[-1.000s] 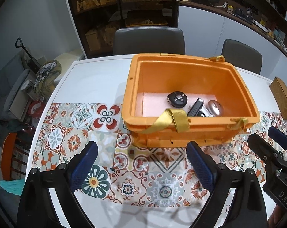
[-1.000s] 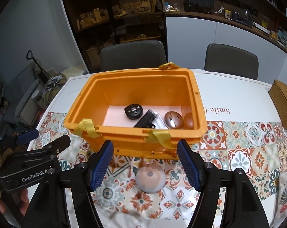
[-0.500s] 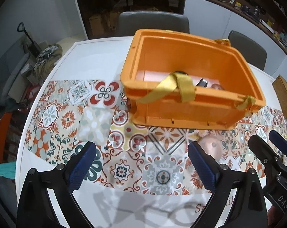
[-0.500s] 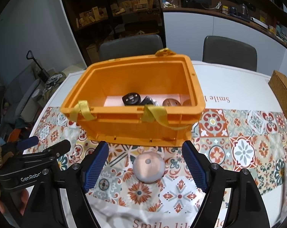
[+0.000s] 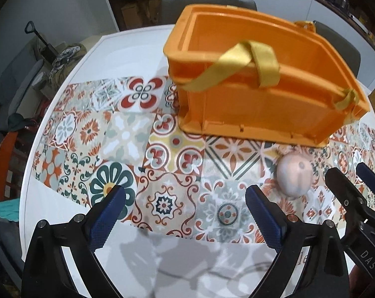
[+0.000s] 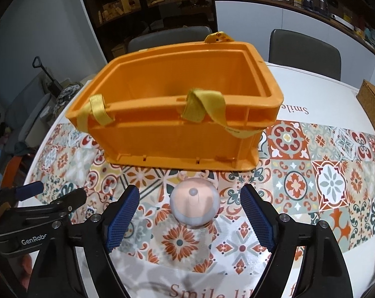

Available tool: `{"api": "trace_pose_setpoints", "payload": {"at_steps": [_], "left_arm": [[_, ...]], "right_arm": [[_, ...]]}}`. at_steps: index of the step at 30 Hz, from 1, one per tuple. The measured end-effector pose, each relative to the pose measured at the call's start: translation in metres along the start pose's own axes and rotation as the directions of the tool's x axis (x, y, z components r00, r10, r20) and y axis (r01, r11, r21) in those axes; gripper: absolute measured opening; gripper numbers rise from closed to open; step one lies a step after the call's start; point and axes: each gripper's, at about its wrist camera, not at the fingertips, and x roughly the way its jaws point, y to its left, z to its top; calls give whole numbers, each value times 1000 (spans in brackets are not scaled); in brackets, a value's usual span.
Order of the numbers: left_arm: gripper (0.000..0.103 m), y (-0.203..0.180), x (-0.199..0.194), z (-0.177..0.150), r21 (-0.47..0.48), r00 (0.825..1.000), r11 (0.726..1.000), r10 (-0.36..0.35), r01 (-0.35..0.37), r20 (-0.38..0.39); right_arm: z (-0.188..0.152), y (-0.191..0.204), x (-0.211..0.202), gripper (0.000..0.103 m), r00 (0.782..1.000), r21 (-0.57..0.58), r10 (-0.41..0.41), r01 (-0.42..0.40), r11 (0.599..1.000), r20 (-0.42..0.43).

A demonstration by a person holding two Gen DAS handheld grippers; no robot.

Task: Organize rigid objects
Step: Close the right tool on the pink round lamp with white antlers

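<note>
An orange plastic crate [image 5: 261, 99] [image 6: 177, 136] with yellow straps stands on the patterned tablecloth; its contents are hidden behind the near wall. In front of it lies a round pinkish dome-shaped object [image 6: 194, 204] [image 5: 294, 177] with a small knob on top. My right gripper [image 6: 189, 219] hangs low over the cloth with the dome between its blue pads, untouched on both sides, and its jaws are opening. My left gripper [image 5: 185, 217] stands wide open over bare cloth, to the left of the dome, with nothing between its fingers.
The round white table [image 5: 127, 47] carries a tiled-pattern cloth [image 6: 323, 178]. A cork block [image 6: 374, 109] lies at the right edge. Grey chairs [image 6: 306, 49] stand behind the table, with shelves and a counter beyond. Clutter sits on the floor at the left.
Both grippers have sunk toward the table, so the crate's inside has dropped from sight. The right jaws have widened around the dome. The dome has come into the left wrist view.
</note>
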Motion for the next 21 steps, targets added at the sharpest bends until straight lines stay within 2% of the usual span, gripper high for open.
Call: {"api": "trace_pose_setpoints", "payload": {"at_steps": [4, 21], "left_arm": [[99, -1, 10, -3, 3, 1000, 1000, 16, -16, -16], [99, -6, 52, -11, 30, 994, 998, 58, -55, -91]], "right_arm": [[-4, 0, 10, 88, 1000, -7, 1, -1, 1000, -14], [-13, 0, 62, 89, 994, -31, -43, 40, 999, -98]]}}
